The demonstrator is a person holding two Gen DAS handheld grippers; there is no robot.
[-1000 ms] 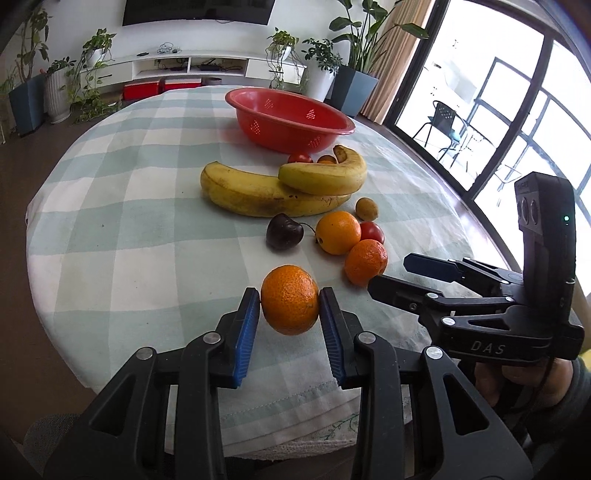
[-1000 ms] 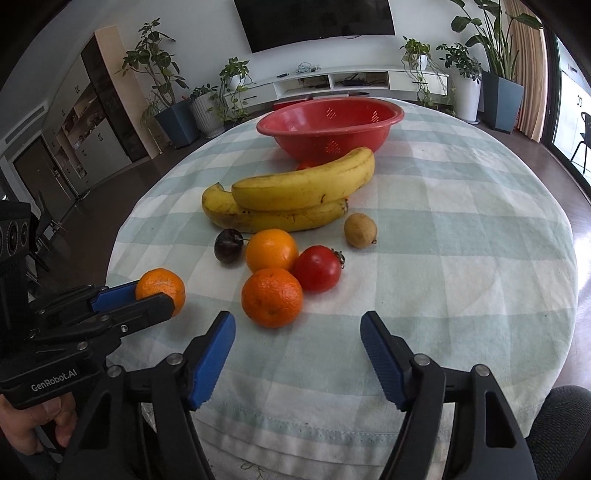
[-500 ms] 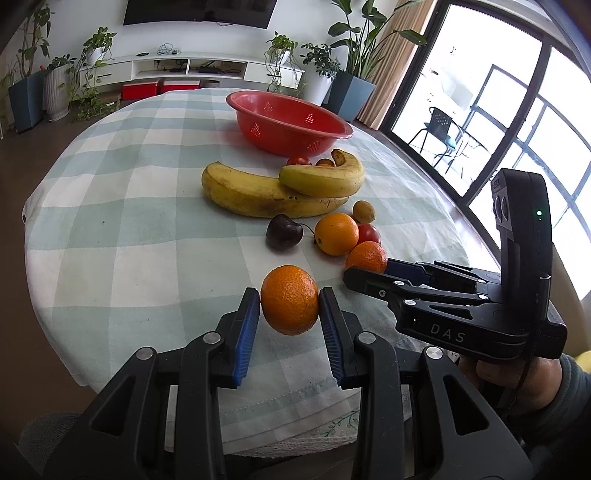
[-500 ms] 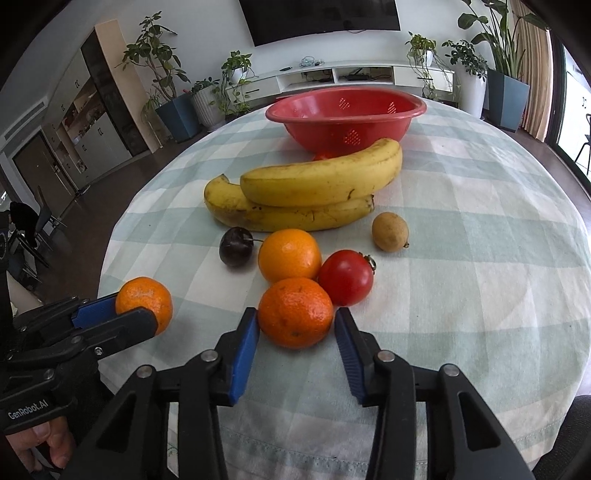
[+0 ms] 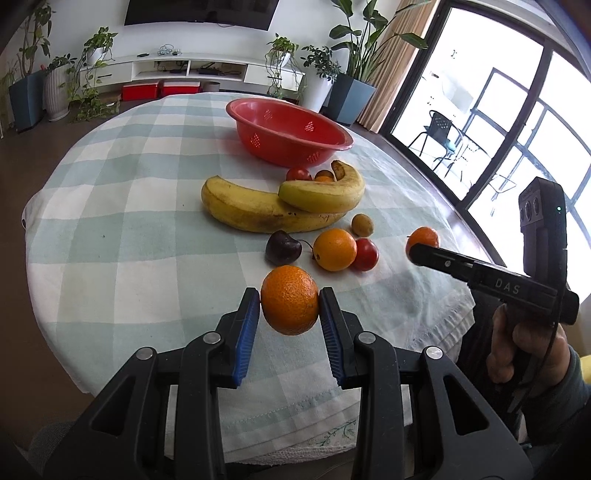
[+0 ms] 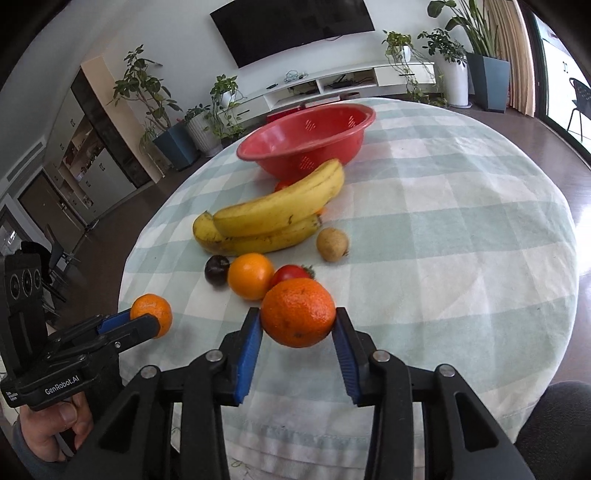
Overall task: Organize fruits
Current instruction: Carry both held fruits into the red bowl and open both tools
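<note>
I am holding a round, dimpled orange mandarin [image 6: 297, 317] between the blue ribbed pads of my right gripper [image 6: 297, 334], whose jaws have just been closing and are now pressing on the fruit from both sides, and it is hanging clear above the pale green-and-white checked tablecloth [image 6: 461, 258]. My left gripper [image 5: 290, 314] is likewise clamping a second round orange mandarin [image 5: 290, 299] between its blue pads, near the front edge of the round table. Just behind the mandarin in my right gripper, a smooth yellow-orange round fruit [image 6: 250, 275] is sitting beside a small red tomato with a green stalk [image 6: 290, 273], and a dark purple cherry-like fruit [image 6: 217, 269] is lying on the orange fruit's other side. A small brownish-yellow round fruit [image 6: 332, 244] is resting a little apart from them, just beside the tip of two long yellow bananas with brown speckles [image 6: 273, 221], one lying on top of the other. Behind the bananas another small red tomato [image 5: 298, 173] and a bit of something orange are peeking out, too hidden to tell what it is. Farther back on the cloth a shallow red plastic colander bowl with perforated sides [image 6: 310, 138] is standing. Beyond the table, leafy green potted plants [image 6: 147, 96] are lining a low white media cabinet [image 6: 347, 83] under a black wall-mounted television [image 6: 291, 27].
</note>
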